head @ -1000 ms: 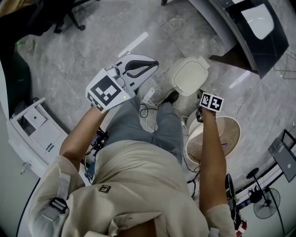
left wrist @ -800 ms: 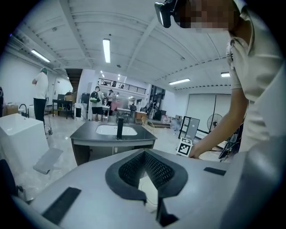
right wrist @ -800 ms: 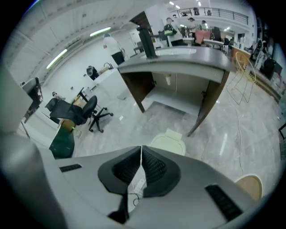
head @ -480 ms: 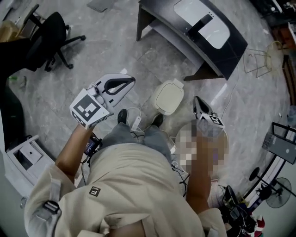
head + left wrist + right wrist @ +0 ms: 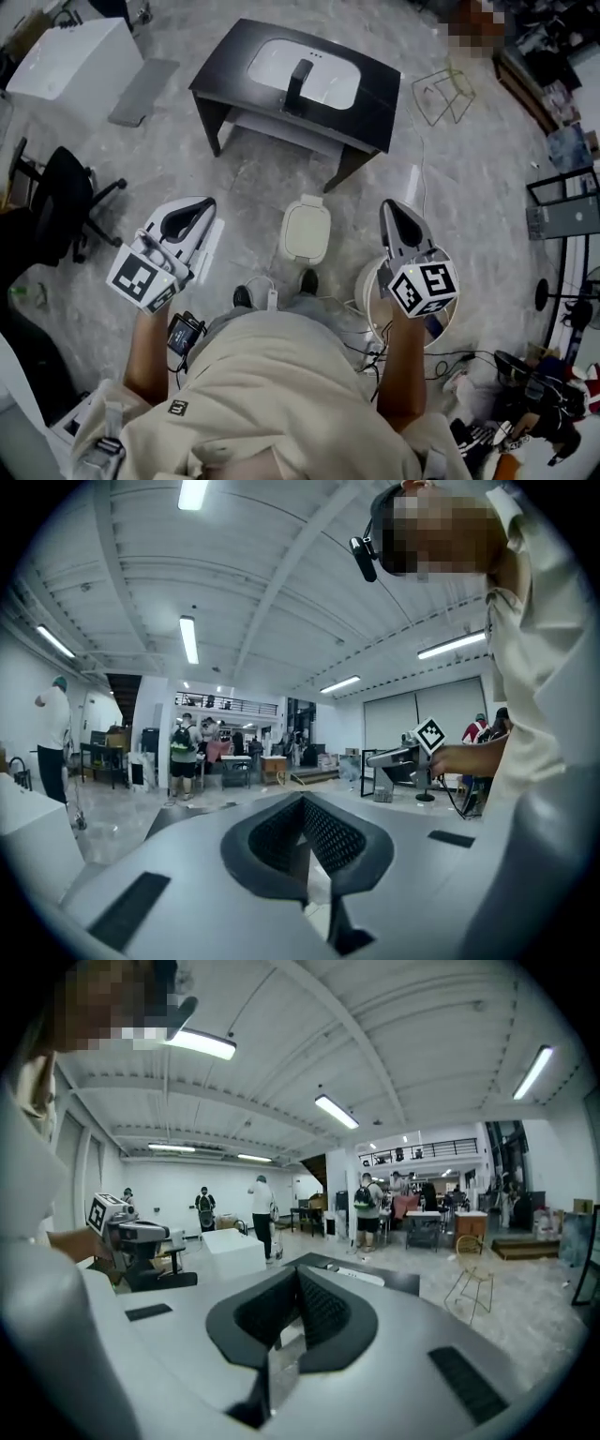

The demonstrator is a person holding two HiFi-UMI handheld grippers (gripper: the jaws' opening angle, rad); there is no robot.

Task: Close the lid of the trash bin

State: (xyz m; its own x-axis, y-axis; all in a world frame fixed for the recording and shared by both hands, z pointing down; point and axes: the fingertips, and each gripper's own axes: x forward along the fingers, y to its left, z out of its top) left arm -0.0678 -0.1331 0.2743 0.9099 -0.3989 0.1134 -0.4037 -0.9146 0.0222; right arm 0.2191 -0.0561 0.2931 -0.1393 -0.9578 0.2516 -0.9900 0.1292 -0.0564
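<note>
Left tool (image 5: 199, 204) and right tool (image 5: 388, 208) hover with jaws together, empty, black-and-white square markers facing up. The white trash bin (image 5: 306, 232), lid down, stands on the floor (image 5: 234, 178) between them, just beyond the person's shoes (image 5: 307, 281).

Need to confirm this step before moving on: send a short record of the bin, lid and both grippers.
trash bin: on the floor, just ahead of the person's feet
lid: appears down, closed
left gripper: shut, empty, held up apart from the bin
right gripper: shut, empty, held up apart from the bin
beyond bin: black table
</note>
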